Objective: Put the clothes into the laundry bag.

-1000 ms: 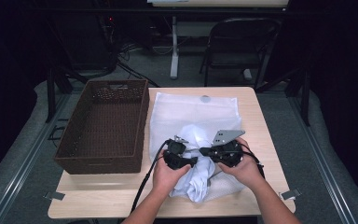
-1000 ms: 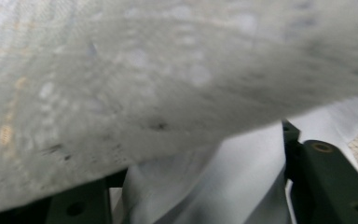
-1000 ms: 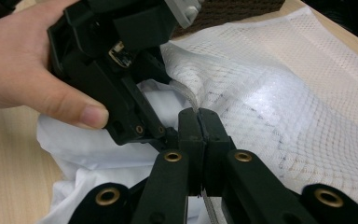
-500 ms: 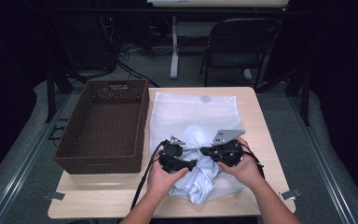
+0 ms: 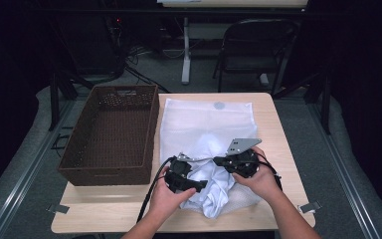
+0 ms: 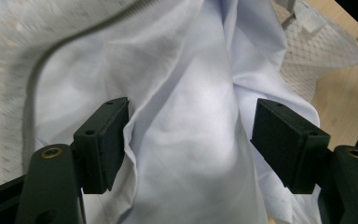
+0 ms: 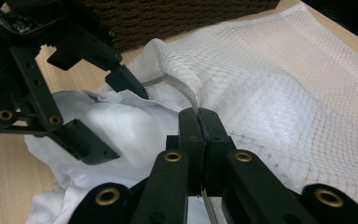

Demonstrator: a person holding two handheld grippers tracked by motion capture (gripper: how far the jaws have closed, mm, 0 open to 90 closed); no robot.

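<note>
Left gripper (image 5: 199,185) slid lower over crumpled white shirt (image 6: 191,140).

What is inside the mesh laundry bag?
A white garment sits partly inside the mesh laundry bag, bunched and spilling from its zippered opening. How far it reaches inside is hidden by the mesh.

Table (image 5: 278,149): basket (image 5: 110,134), mesh bag (image 5: 206,119).

High view looks forward and down over the whole table (image 5: 278,124). Both gripper views sit close, low over the white garment (image 6: 191,140) and mesh bag (image 7: 307,93); all three share that bundle.
</note>
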